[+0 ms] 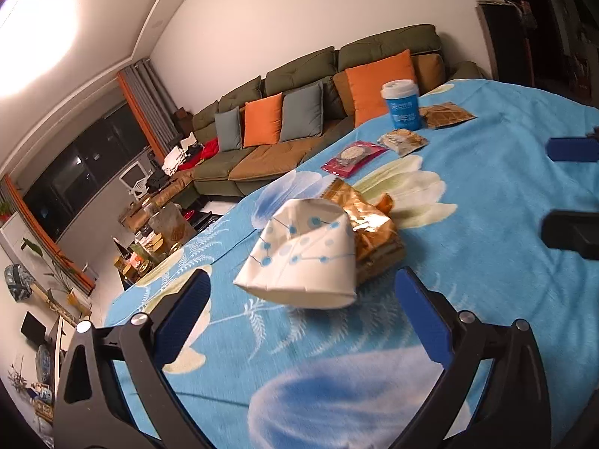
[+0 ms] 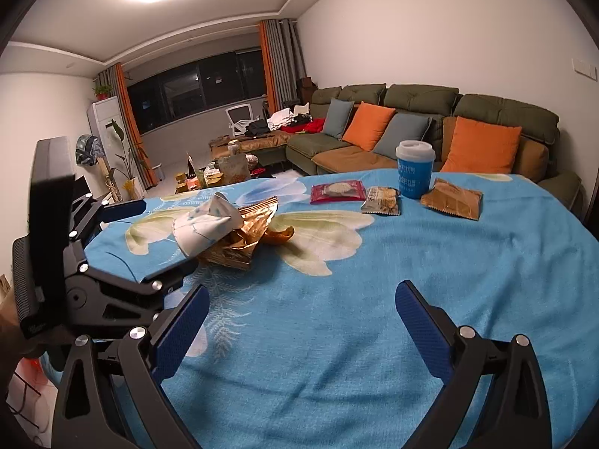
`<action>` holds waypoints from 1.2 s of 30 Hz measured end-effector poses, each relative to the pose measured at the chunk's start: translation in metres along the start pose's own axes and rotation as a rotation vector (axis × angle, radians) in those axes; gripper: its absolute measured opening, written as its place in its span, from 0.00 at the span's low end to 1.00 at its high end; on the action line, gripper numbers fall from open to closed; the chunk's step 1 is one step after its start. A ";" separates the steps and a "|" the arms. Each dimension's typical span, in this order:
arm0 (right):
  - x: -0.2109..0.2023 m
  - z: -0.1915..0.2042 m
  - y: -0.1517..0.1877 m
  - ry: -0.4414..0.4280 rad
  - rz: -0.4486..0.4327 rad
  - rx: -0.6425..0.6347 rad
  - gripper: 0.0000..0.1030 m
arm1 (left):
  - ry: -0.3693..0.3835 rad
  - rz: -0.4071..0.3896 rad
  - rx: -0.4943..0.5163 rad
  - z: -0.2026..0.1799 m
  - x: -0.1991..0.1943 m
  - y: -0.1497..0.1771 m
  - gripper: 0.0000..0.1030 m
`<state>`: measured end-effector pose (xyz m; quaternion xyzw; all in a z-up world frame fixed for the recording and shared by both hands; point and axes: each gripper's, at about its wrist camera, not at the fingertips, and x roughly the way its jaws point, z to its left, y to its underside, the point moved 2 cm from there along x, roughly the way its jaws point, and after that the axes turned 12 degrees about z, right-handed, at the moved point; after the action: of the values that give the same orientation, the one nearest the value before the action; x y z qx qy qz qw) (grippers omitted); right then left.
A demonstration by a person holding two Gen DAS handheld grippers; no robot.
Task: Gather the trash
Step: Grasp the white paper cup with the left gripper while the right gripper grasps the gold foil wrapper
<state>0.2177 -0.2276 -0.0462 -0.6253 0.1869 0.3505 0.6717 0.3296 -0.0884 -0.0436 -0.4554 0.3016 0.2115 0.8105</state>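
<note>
While jaws gape, crushed cup (image 1: pixel 299 254), table edge (image 1: pixel 157 284) near.

The bench (image 2: pixel 374 318) wears a sky-blue cloth with pale cream and blue flowers. The crushed cup (image 1: pixel 299 258) is white with blue dots; the wrapper (image 1: pixel 370 220) beside it is shiny gold. The upright cup (image 2: pixel 413 170) is blue, white-lidded. One packet (image 2: pixel 338 191) is red, another (image 2: pixel 452 199) tan.

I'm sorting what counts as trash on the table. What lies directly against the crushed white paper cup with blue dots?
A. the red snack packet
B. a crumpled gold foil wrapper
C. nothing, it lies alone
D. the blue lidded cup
B: the crushed paper cup rests against the crumpled gold foil wrapper, while the blue lidded cup and red snack packet sit apart, farther back.
</note>
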 end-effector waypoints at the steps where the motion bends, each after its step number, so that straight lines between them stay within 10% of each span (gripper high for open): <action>1: 0.001 0.000 -0.001 -0.003 0.003 0.002 0.93 | 0.000 0.004 0.003 0.000 0.005 -0.002 0.89; 20: 0.025 0.016 -0.033 -0.047 0.004 -0.023 0.93 | 0.094 0.027 -0.037 0.020 0.038 -0.005 0.32; 29: 0.062 0.030 -0.058 -0.114 0.079 -0.037 0.93 | 0.130 -0.022 -0.162 0.053 0.029 0.002 0.21; 36: 0.106 0.033 -0.058 -0.180 0.238 0.006 0.69 | 0.154 -0.049 -0.274 0.080 0.008 0.019 0.21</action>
<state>0.3245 -0.1684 -0.0729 -0.5626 0.1996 0.4817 0.6415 0.3475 -0.0097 -0.0282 -0.5839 0.3198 0.1951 0.7202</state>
